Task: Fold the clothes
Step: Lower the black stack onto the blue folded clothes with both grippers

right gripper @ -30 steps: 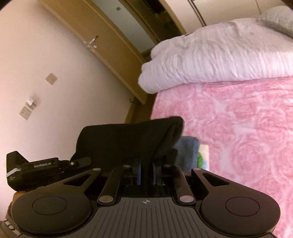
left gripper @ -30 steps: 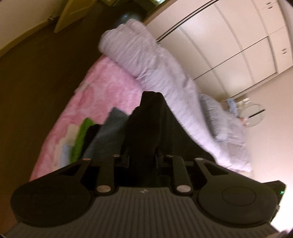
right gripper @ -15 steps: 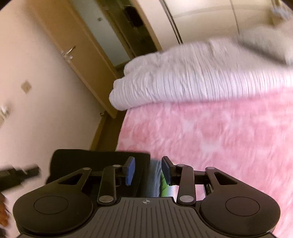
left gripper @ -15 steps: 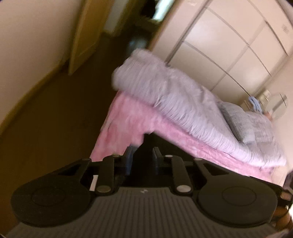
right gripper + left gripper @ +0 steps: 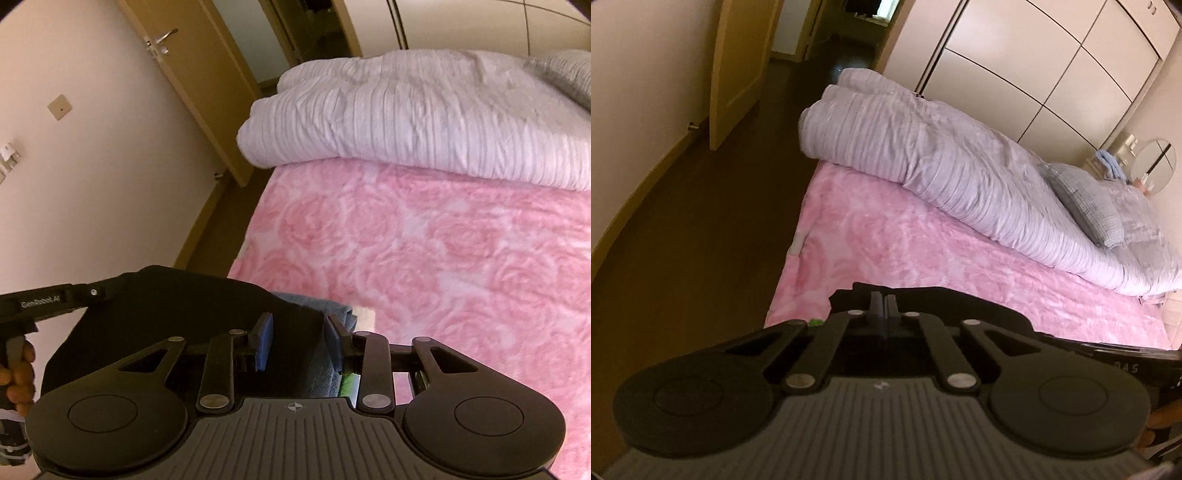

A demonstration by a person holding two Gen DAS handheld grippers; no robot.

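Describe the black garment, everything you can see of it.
The black garment is a plain, dark, soft-looking cloth with no visible print. It lies at the near corner of the pink blanket, on top of a blue folded piece. The left gripper is shut on its edge. The right gripper stands open over it. Its full shape is hidden behind the grippers.

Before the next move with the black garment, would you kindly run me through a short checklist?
1. Left tool shut on the black garment: ok.
2. Right tool free to regrasp: ok, its blue pads stand apart.
3. Garment resting on the folded stack: cannot tell, the tools hide the contact.
4. Clear space on the pink blanket ahead: ok.
5. Rolled duvet clear of the work area: ok, it lies along the far side.
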